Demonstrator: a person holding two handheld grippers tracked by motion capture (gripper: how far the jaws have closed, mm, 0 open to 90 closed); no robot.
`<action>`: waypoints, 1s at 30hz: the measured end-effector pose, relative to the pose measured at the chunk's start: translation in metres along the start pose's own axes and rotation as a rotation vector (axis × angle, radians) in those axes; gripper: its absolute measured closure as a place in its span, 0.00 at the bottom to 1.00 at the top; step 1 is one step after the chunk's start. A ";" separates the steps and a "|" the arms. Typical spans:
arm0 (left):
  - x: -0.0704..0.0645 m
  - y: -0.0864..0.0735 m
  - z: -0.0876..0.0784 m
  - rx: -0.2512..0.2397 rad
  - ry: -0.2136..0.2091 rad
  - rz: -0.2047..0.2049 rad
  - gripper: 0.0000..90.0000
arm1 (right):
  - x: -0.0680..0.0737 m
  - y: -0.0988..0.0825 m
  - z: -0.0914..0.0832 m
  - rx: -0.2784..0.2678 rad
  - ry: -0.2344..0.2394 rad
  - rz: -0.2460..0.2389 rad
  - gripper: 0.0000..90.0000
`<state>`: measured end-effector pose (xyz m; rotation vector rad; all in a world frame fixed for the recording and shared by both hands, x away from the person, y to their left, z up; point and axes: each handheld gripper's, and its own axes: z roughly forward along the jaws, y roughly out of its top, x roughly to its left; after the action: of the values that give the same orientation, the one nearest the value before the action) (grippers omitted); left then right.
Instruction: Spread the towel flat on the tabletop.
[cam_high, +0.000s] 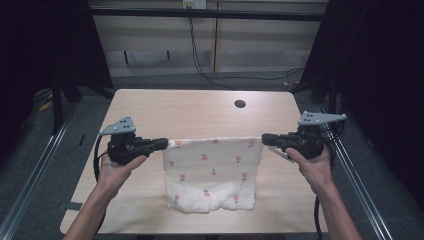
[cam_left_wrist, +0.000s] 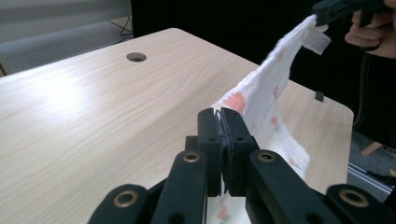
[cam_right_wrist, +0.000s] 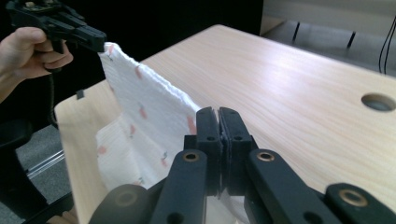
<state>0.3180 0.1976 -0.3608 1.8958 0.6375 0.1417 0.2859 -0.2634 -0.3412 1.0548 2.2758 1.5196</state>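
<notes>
Far desk (cam_high: 200, 107): bare wood beyond the cloth (cam_high: 212, 172); you can pass freely there.
Hole (cam_high: 240, 104): small round opening near the far right, flush with the top.
Middle: the cloth hangs stretched between your left gripper (cam_high: 162, 144) and right gripper (cam_high: 267, 138), its lower edge on the desk, blocking any pass straight across.
Sides: bare strips of desk outside each hand.
Beyond the edges: dark frames and floor rails close by.

Light wooden table (cam_high: 200, 107), cable hole (cam_high: 240, 104); grey floor (cam_high: 30, 150), black curtains (cam_high: 380, 60).
</notes>
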 end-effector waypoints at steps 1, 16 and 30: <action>0.002 0.000 0.003 0.001 0.002 0.000 0.98 | 0.000 0.000 0.000 0.000 0.000 0.000 0.98; 0.048 -0.020 0.047 0.064 0.029 -0.073 0.97 | -0.048 -0.010 0.051 0.054 -0.018 0.030 0.98; 0.084 -0.024 0.081 0.050 0.084 -0.156 0.95 | -0.084 -0.019 0.092 0.071 -0.090 0.084 0.98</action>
<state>0.4115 0.1784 -0.4319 1.8870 0.8499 0.1060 0.3868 -0.2559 -0.4162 1.2266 2.2662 1.3999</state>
